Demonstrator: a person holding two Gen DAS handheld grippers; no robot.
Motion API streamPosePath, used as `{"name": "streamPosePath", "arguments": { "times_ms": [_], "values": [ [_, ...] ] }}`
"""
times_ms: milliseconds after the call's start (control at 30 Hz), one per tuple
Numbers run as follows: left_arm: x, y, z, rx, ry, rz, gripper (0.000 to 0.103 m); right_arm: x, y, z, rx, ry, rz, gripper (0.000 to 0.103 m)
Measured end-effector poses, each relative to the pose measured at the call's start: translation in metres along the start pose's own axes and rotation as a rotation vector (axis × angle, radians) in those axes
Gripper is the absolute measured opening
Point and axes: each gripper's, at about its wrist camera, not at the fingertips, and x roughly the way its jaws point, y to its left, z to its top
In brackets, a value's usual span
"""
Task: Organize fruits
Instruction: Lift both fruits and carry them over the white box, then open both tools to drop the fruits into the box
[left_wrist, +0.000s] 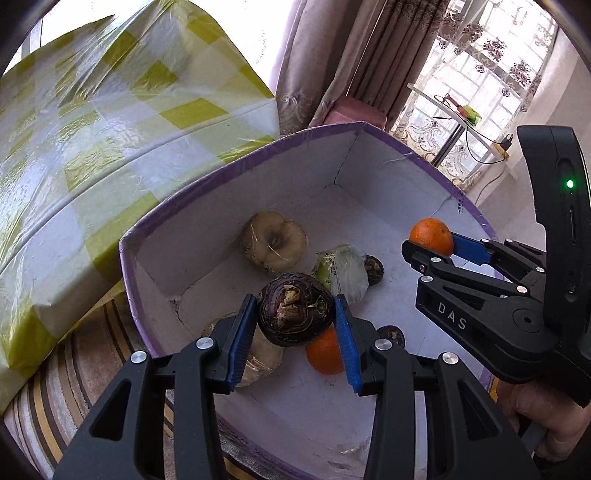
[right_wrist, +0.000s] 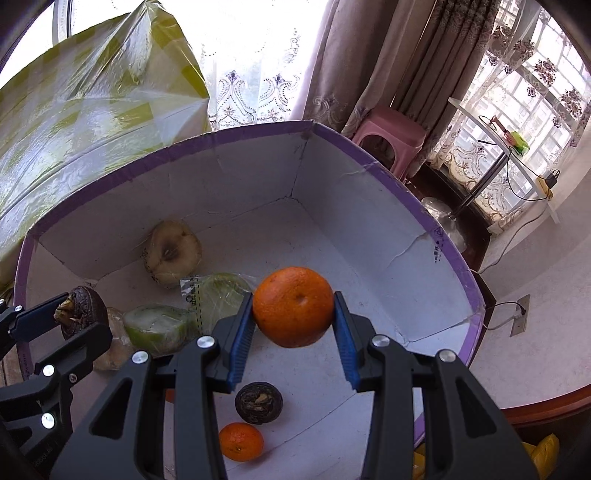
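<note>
My left gripper (left_wrist: 295, 319) is shut on a dark purple mangosteen (left_wrist: 293, 308) and holds it over the white box with a purple rim (left_wrist: 236, 164). My right gripper (right_wrist: 293, 310) is shut on an orange (right_wrist: 293, 306) above the same box (right_wrist: 406, 184); it also shows in the left wrist view (left_wrist: 430, 245). In the box lie a pale apple (right_wrist: 171, 253), wrapped green fruits (right_wrist: 159, 326), a small mangosteen (right_wrist: 258, 402) and a small orange (right_wrist: 241, 441).
A table with a yellow-and-white checked plastic cover (left_wrist: 92, 147) stands to the left of the box. A pink stool (right_wrist: 388, 138), curtains and a white side table (right_wrist: 517, 155) are behind. A striped rug (left_wrist: 55, 406) lies below.
</note>
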Motion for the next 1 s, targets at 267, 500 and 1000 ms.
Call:
{"name": "streamPosePath", "arguments": {
  "times_ms": [267, 500, 1000],
  "values": [
    [0.001, 0.006, -0.001, -0.005, -0.001, -0.016, 0.040, 0.012, 0.007, -0.006, 0.009, 0.025, -0.013, 0.042],
    [0.003, 0.007, -0.001, -0.006, -0.001, -0.021, 0.040, 0.013, 0.005, -0.008, 0.027, 0.022, -0.026, 0.042],
    [0.001, 0.007, -0.002, -0.005, -0.002, -0.018, 0.040, 0.006, 0.002, -0.007, 0.031, -0.001, -0.022, 0.058]
  ]
}}
